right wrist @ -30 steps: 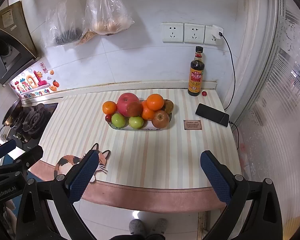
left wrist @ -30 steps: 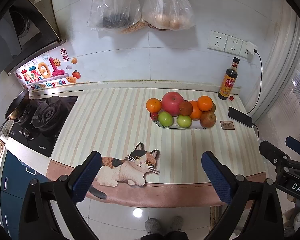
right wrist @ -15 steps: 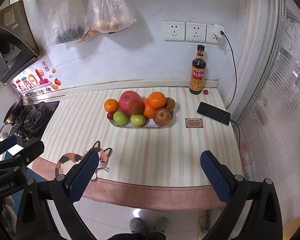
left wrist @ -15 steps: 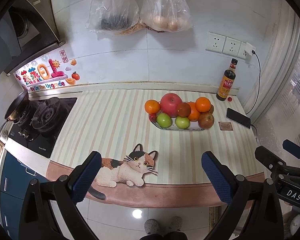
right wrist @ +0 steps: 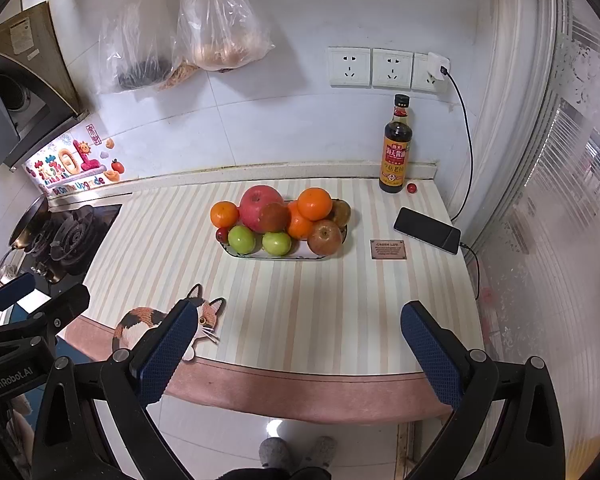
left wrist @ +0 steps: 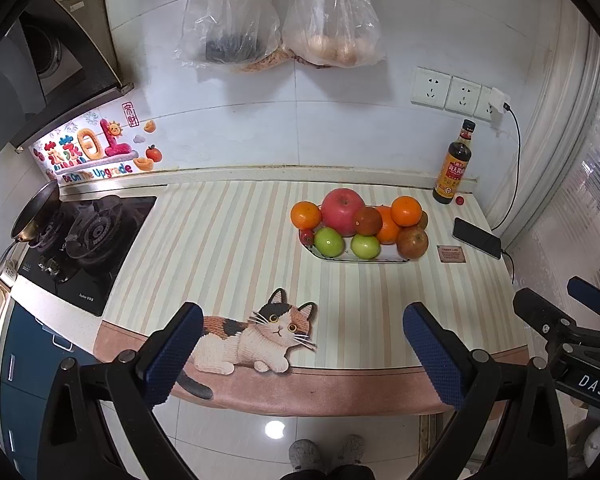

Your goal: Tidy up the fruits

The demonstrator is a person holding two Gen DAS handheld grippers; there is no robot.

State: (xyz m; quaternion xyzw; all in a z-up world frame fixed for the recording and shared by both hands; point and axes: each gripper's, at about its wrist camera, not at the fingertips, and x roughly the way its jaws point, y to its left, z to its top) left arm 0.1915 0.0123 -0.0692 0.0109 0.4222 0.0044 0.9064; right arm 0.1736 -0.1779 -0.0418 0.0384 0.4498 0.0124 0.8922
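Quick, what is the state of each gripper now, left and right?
Left gripper: open, holding nothing, short of the fruit tray.
Right gripper: open, holding nothing.

Soy sauce bottle [right wrist: 396, 148], phone [right wrist: 427, 230], perhaps a card [right wrist: 388, 249]

Both grippers, left [left wrist: 304, 350] and right [right wrist: 296, 346], have black frames with silver screws and blue textured pads [left wrist: 430, 350]. White lettering marks their bodies. Grey slippers [right wrist: 276, 450] show at 6 o'clock.

Bare counter [right wrist: 300, 304] before fruit plate [right wrist: 260, 255], bottle [right wrist: 396, 152] behind
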